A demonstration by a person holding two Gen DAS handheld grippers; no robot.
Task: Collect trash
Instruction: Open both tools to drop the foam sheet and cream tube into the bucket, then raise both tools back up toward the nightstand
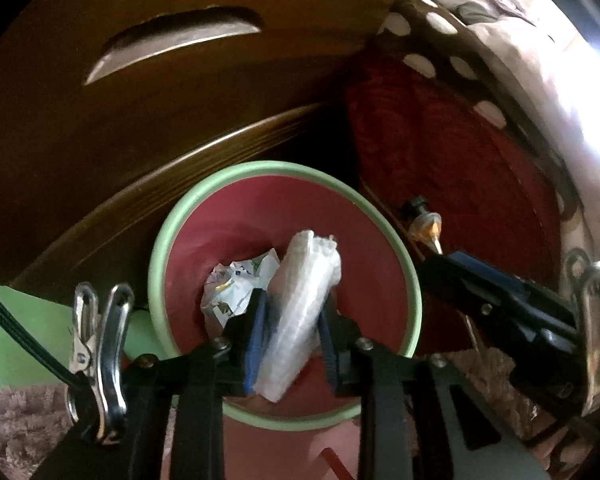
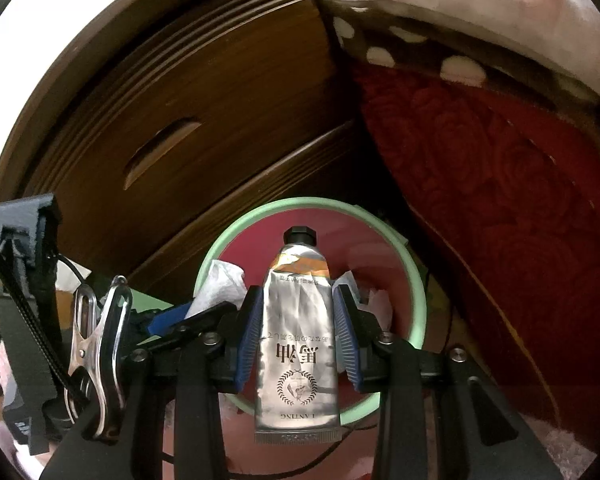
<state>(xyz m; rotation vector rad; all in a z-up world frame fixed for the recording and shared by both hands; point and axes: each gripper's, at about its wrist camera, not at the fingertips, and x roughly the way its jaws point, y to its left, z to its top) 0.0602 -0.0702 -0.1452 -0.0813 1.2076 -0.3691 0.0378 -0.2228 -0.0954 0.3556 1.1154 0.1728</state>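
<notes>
- My left claw (image 1: 290, 320) hung over the mouth of the bin (image 1: 160, 264), a pink tub with a pale green rim, and its blue pads (image 1: 256, 332) lay against both sides of a crumpled white plastic wrapper (image 1: 300, 304).
- The wrapper stood tilted between the pads, its upper end leaning toward the far rim; whether the pads were pressing hard or just touching, I could not quite tell.
- Down inside the bin, a wad of printed paper (image 1: 236, 286) lay left of the wrapper.
- My right claw (image 2: 296, 320) pinched a silver tube (image 2: 296, 344) with a black cap, cap end pointing out over the same bin (image 2: 418, 292).
- From the left camera, that tube's cap (image 1: 418, 204) showed just outside the bin's right rim.
- Room was tight: a dark wooden cabinet (image 2: 204, 92) with a slot handle stood close behind the bin, and a red rose-patterned cloth (image 2: 520, 184) hung close on the right.
- The two claws sat nearly side by side over the opening, with little space between them.
- Above the red cloth lay dotted fabric (image 2: 420, 56) and pale bedding (image 2: 480, 8).
- A fuzzy mauve rug (image 1: 24, 420) covered the floor at lower left.
</notes>
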